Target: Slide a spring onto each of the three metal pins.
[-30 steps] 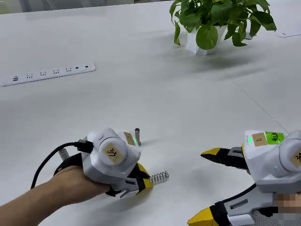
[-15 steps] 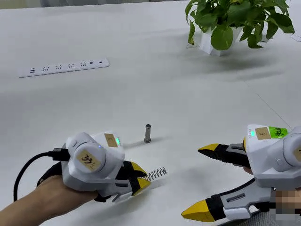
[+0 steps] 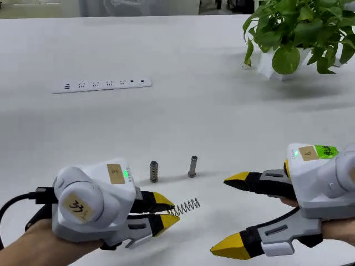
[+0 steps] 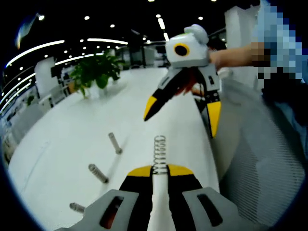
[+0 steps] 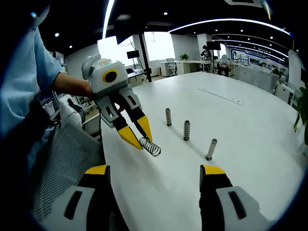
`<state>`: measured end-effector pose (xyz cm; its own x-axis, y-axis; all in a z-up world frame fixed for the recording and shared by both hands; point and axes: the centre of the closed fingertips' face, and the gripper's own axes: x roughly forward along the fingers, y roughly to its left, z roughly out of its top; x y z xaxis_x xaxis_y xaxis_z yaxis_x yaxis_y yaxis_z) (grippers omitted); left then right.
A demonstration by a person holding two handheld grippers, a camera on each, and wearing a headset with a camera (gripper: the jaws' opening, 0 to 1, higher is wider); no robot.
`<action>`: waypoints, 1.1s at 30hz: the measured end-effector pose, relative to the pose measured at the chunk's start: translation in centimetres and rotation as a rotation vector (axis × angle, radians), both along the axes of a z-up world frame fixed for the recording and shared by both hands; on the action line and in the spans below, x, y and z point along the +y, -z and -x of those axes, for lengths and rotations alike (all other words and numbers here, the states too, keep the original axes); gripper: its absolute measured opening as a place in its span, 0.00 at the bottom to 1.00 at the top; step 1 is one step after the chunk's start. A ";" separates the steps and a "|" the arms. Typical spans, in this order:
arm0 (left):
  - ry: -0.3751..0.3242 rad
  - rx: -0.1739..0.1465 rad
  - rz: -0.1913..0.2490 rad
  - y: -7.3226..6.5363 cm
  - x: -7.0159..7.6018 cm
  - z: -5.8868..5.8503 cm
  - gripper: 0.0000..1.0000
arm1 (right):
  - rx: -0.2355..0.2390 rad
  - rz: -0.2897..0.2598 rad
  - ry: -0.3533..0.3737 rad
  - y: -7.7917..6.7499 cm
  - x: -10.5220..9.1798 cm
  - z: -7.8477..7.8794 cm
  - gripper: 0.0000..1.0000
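Spring (image 3: 184,206) is clamped at one end between the closed jaws of the left gripper (image 3: 173,213), its free end projecting toward the right gripper (image 3: 220,216). The right gripper's jaws are spread wide and hold nothing. The bare pin (image 3: 192,166) stands upright on the table (image 3: 183,122) just beyond the spring. Beside it, to the left in the head view, the second pin (image 3: 153,171) carries a coil. The right gripper view shows a third pin (image 5: 166,117) – also sprung – further along the same row. The power strip (image 3: 102,85) and plant (image 3: 294,30) sit at the far side, well apart from the work.
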<state>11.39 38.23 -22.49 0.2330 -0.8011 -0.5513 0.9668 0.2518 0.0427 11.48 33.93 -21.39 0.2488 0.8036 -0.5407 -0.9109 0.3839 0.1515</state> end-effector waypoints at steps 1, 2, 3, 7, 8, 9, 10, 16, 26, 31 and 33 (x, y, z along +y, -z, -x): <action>-0.002 -0.004 -0.001 0.0 0.1 0.0 0.10 | 0.002 -0.007 -0.011 -0.2 0.3 0.0 0.75; 0.000 -0.009 -0.001 -0.1 0.2 0.1 0.10 | 0.003 -0.016 -0.028 -0.5 0.6 -0.1 0.72; 0.001 -0.012 -0.003 -0.1 0.2 0.2 0.10 | 0.003 -0.017 -0.038 -0.6 0.8 -0.1 0.70; 0.013 -0.029 -0.001 -0.1 0.6 0.7 0.10 | -0.010 0.004 -0.104 -1.1 1.5 -0.1 0.60; 0.015 -0.035 0.001 -0.2 0.7 0.8 0.10 | -0.015 0.005 -0.117 -1.2 1.6 -0.1 0.55; 0.018 -0.036 0.008 -0.3 0.7 0.9 0.10 | -0.017 0.004 -0.133 -1.3 1.7 0.0 0.51; 0.015 -0.033 0.013 -0.3 0.7 0.9 0.10 | -0.019 0.007 -0.148 -1.4 1.8 0.2 0.47; 0.014 -0.036 0.018 -0.3 0.9 1.0 0.10 | -0.013 0.009 -0.195 -1.5 2.5 0.7 0.29; 0.038 -0.037 0.027 -0.2 0.5 1.4 0.10 | 0.015 0.021 -0.246 -0.7 2.9 1.4 0.18; 0.050 -0.035 0.035 -0.2 0.4 1.6 0.10 | 0.016 0.026 -0.257 -0.6 3.0 1.5 0.15; 0.056 -0.036 0.037 -0.2 0.3 1.6 0.10 | 0.017 0.028 -0.262 -0.5 3.0 1.5 0.14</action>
<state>9.75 38.57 -22.27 0.2065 -0.8333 -0.5128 0.9774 0.1997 0.0690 9.99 36.93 -20.89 0.0248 0.8241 -0.5659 -0.9771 0.1396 0.1605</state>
